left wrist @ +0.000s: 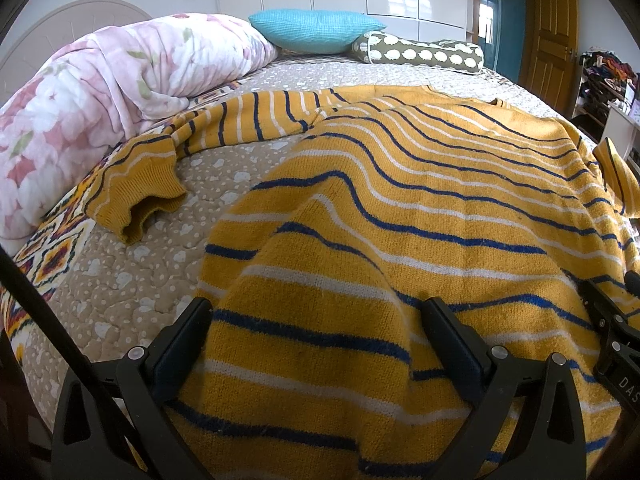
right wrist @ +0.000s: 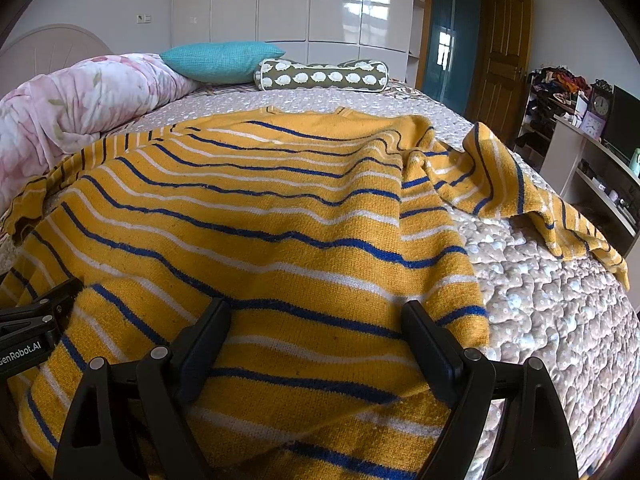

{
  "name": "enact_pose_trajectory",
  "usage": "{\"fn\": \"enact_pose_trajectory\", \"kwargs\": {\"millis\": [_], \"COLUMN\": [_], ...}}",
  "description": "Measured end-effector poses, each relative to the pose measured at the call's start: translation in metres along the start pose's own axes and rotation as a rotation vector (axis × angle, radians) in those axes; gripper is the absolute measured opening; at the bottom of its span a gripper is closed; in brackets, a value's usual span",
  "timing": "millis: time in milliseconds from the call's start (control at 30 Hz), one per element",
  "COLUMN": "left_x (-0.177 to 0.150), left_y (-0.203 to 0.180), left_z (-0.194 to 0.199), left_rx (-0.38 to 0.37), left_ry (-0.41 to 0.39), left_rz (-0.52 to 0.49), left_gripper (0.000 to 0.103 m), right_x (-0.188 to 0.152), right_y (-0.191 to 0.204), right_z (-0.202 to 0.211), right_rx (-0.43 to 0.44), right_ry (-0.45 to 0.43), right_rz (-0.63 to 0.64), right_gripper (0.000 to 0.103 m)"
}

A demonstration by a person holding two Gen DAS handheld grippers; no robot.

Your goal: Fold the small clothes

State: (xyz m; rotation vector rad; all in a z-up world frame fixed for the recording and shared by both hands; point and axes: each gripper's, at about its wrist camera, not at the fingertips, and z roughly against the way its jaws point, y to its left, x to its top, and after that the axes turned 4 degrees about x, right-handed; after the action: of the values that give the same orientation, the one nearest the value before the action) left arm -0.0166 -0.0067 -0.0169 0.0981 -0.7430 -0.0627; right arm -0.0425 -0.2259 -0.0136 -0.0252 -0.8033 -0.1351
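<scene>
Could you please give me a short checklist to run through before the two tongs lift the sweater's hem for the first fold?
1. Left tongs open, hem cloth between the fingers: ok.
2. Right tongs open, also straddling the hem: ok.
3. Sweater body flat on the bed: not ok, ripples run across it.
4. Left sleeve spread out: not ok, it curls at the cuff.
5. Right sleeve laid flat: not ok, bunched near the bed edge.
6. Cloth actually pinched: cannot tell; both look open.
</scene>
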Motion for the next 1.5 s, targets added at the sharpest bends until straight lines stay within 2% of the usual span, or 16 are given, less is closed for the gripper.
{"fn": "enact_pose_trajectory", "kwargs": {"millis": [667,1333,1400,1500], "left_x": [0.0009,0.0013,0.0024,0.0084], "left_y": [0.0011,0.0006,0.0006,0.0069], "left_z": [-0.0047,-0.0073,-0.0066,-0.0022], "left_rx": [0.003,0.003,-0.005,-0.041], "left_ry": [-0.005,-0.008,0.007,0.071], "left_rz": [-0.001,-0.002,-0.008,-0.031], "left_gripper": [0.103,0.103,0.103,0.103], "right_x": [-0.0009,-0.0020,-0.0021,-0.0020], "right_y": [0.0007,0.0012,0.0011,0.0012], "right_z": [0.0010,0.0010,0.0012,0.0013], "right_rx": [-0.002,0.022,0.026,0.029], "right_ry": [-0.001,-0.045,-0.048,-0.054], "right_rz": [0.001,-0.025,-0.028,-0.029], "right_gripper": [0.090,0.090,0.090,0.090]}}
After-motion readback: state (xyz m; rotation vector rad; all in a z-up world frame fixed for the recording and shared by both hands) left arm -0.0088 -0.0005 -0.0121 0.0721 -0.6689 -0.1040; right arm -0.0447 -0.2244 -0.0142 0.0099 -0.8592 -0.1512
